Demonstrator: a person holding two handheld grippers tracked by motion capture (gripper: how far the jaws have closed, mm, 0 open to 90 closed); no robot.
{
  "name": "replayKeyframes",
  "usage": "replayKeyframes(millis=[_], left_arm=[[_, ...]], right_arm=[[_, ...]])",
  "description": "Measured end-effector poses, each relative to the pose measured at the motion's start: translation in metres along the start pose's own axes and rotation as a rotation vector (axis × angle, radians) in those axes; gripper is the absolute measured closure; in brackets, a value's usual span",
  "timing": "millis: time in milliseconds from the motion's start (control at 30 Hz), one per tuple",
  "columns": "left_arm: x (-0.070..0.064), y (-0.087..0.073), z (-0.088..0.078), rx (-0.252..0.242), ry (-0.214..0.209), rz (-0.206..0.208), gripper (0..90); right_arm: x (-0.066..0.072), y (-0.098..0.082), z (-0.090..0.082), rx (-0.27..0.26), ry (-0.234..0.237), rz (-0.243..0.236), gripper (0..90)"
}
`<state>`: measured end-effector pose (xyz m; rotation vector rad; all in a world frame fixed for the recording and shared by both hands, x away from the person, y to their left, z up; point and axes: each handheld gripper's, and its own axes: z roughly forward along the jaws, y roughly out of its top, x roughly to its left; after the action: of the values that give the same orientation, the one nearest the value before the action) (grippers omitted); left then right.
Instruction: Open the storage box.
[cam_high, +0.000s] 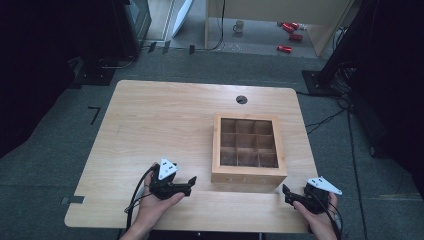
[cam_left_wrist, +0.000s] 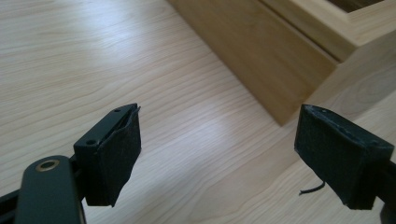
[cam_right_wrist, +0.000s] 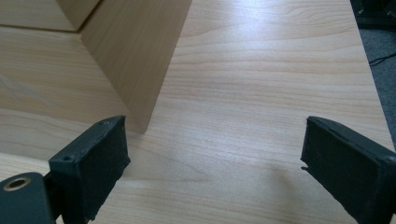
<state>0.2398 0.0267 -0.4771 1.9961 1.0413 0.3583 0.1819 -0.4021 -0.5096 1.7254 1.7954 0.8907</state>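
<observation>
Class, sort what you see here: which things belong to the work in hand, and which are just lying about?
In the work:
wooden compartment box
left gripper, jaws open
right gripper, jaws open
table

Lying about:
mug on the floor
red cans on the floor

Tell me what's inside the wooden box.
The wooden box is split by dividers into nine compartments, three by three. In the high view their visible floors look bare. The near wall and the dividers hide the front strip of each compartment, so small items there cannot be ruled out.

Open tongs (cam_left_wrist: 217, 156) hover above the table (cam_left_wrist: 93, 56), near the wooden box (cam_left_wrist: 261, 56).
</observation>
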Motion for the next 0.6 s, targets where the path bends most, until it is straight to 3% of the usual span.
replayKeyframes(millis=[267,467,600], left_arm=[[-0.024,0.008,0.012,-0.003,-0.053,0.029,15.6],[-0.033,0.011,0.018,-0.004,-0.072,0.033,16.2],[-0.037,0.012,0.022,0.008,-0.072,0.025,23.7]], right_arm=[[0.004,0.002,-0.003,-0.017,0.014,0.006,7.4],[0.008,0.004,-0.006,-0.036,0.030,0.002,7.4],[0.011,0.006,-0.007,-0.045,0.041,0.006,7.8]])
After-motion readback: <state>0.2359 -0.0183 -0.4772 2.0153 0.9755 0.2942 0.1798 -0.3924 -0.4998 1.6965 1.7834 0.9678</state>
